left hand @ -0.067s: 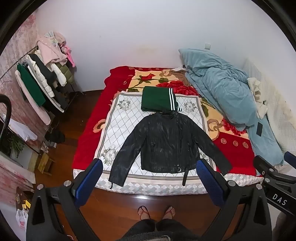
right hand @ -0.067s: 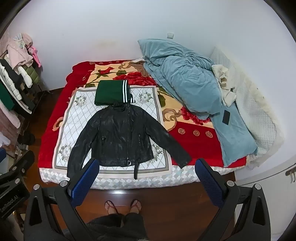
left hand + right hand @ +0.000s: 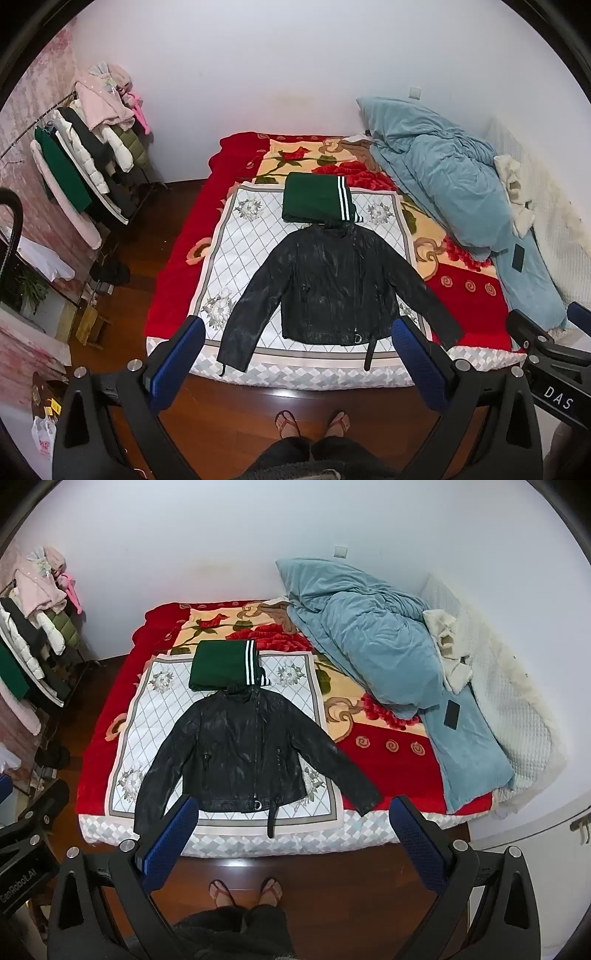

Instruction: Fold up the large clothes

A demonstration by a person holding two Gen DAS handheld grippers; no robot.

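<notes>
Black jacket [image 3: 332, 284] lies spread flat on the bed [image 3: 173, 295], sleeves out, collar touching a folded green garment [image 3: 314, 197]; both grippers, left [image 3: 299, 354] and right [image 3: 291, 830], hover well short of the jacket, jaws wide open, empty

Blue duvet [image 3: 369, 646], perhaps a phone [image 3: 451, 714], clothes rack [image 3: 85, 166]

My left gripper [image 3: 297, 354] is tilted steeply down, jaws spread wide, nothing between the blue pads [image 3: 177, 363]. My right gripper [image 3: 293, 834] is the same: pointing steeply down, jaws fully apart, pads [image 3: 419, 843] bare. Both are held up in the air, side by side, touching nothing. The person's feet [image 3: 312, 422] in sandals are below, toes forward, dark trouser legs [image 3: 236, 928] at the bottom edge.
</notes>
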